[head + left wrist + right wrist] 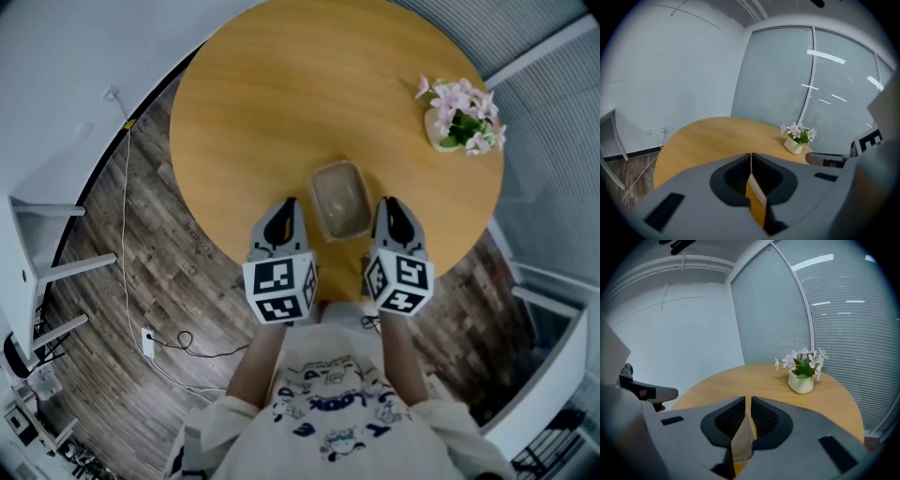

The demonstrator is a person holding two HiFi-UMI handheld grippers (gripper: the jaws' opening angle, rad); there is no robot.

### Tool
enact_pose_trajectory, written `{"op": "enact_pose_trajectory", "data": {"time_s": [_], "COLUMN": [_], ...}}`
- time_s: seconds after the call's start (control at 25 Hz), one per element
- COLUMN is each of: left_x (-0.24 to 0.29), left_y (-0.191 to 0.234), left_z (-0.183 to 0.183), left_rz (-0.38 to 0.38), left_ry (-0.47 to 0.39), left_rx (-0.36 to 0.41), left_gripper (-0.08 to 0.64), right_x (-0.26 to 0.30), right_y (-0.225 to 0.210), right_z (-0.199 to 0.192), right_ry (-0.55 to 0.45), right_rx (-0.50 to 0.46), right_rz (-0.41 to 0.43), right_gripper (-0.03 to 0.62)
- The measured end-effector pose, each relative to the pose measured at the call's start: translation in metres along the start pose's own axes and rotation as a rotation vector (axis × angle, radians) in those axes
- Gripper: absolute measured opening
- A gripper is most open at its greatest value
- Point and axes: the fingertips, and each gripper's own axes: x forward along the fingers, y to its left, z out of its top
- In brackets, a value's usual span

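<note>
Clear container (339,200) — right hand-held gripper (746,400) clamps its wall; left hand-held gripper (751,155) closed.

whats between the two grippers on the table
A clear plastic container sits on the round wooden table between the left gripper and right gripper, shown in the head view.

The round wooden worktop (244,112) carries two things: a clear plastic container (339,199) standing at the middle of its near edge, and a small cream pot of pink flowers (459,120) at the far right, well apart from it. Below lies a dark plank floor (178,272) — on it, at the left, a thin white cable (126,244) trails towards the near side
</note>
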Motion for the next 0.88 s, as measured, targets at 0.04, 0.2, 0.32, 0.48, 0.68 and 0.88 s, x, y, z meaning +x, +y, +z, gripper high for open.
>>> {"op": "enact_pose_trajectory", "data": {"time_s": [0.04, 0.2, 0.32, 0.48, 0.68, 0.88], "left_x": [0.003, 0.011, 0.017, 0.026, 0.036, 0.043], "left_y": [0.0, 0.004, 0.007, 0.01, 0.013, 0.013], "left_z": [-0.004, -0.018, -0.024, -0.032, -0.04, -0.051], "left_rz": [-0.003, -0.013, -0.024, -0.039, -0.06, -0.081], "left_ry": [0.012, 0.055, 0.078, 0.116, 0.151, 0.187], "left_rx": [-0.007, -0.033, -0.04, -0.034, -0.024, -0.014], "left_gripper": [0.005, 0.005, 0.006, 0.006, 0.023, 0.043], "right_x": [0.002, 0.007, 0.009, 0.009, 0.009, 0.007], "right_y": [0.0, 0.0, 0.002, 0.001, 0.001, 0.0], "right_z": [-0.003, -0.019, -0.027, -0.037, -0.055, -0.071], "right_ry": [0.012, 0.06, 0.085, 0.116, 0.159, 0.201], "right_rx": [0.001, -0.006, -0.009, 0.001, 0.013, 0.034], "right_rz": [0.002, 0.0, -0.008, -0.023, -0.047, -0.061], "right_gripper": [0.023, 0.023, 0.023, 0.023, 0.023, 0.052]}}
